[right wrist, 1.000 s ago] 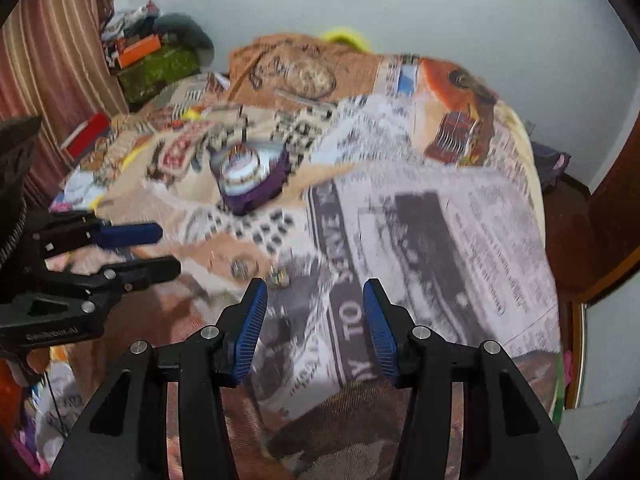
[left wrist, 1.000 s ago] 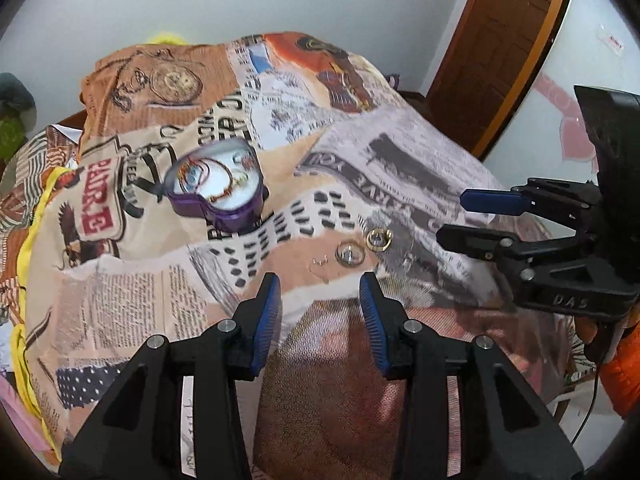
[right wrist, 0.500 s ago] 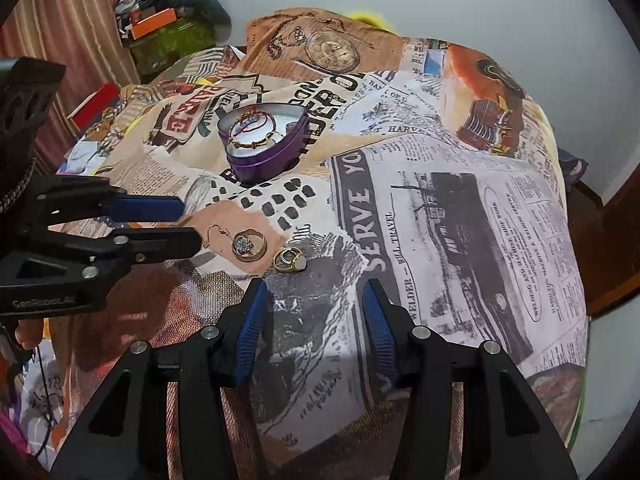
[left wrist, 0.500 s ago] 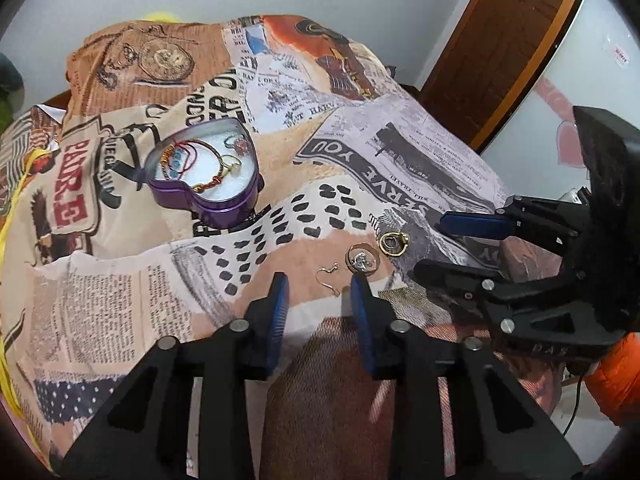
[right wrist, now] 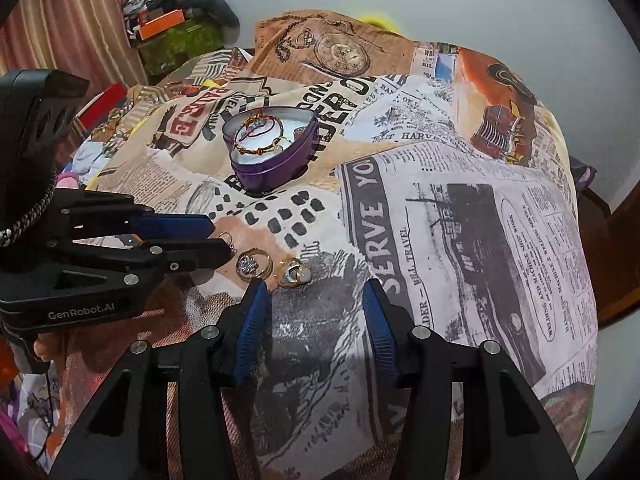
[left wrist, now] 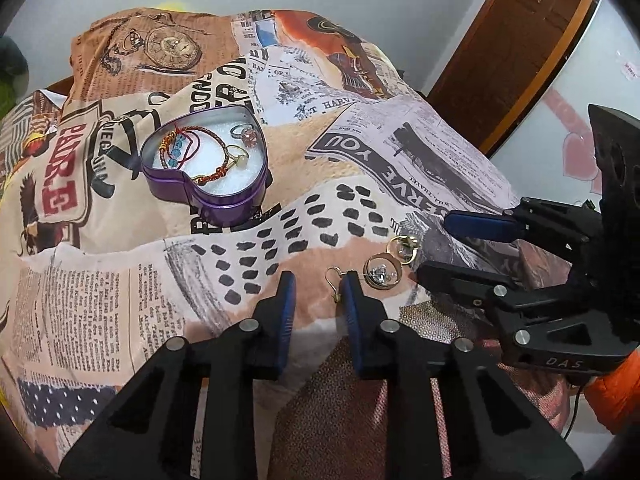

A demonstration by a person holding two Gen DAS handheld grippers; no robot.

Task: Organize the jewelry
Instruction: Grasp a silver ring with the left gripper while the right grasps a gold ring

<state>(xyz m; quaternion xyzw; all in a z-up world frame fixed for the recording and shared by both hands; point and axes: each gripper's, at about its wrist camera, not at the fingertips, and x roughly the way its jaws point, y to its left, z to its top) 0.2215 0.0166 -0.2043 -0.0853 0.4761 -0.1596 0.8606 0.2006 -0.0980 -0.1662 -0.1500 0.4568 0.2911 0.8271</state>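
Observation:
A purple heart-shaped tin [left wrist: 208, 168] sits open on the printed bedspread, with bracelets and rings in it; it also shows in the right wrist view [right wrist: 272, 152]. A gold hoop earring with a crystal [left wrist: 382, 272], its hook [left wrist: 332, 278] and a gold ring [left wrist: 404, 249] lie on the cloth. My left gripper [left wrist: 316, 286] is open and empty, its right fingertip beside the earring hook. My right gripper [right wrist: 312, 296] is open and empty just short of the ring [right wrist: 294, 273] and earring [right wrist: 252, 263].
The bedspread [left wrist: 400, 152] drapes over a rounded bed. A brown door [left wrist: 512, 48] stands at the back right. Clutter and a striped curtain [right wrist: 80, 32] lie to the left in the right wrist view.
Both grippers have moved forward and down toward the loose earring and ring. The left jaws have narrowed a little.

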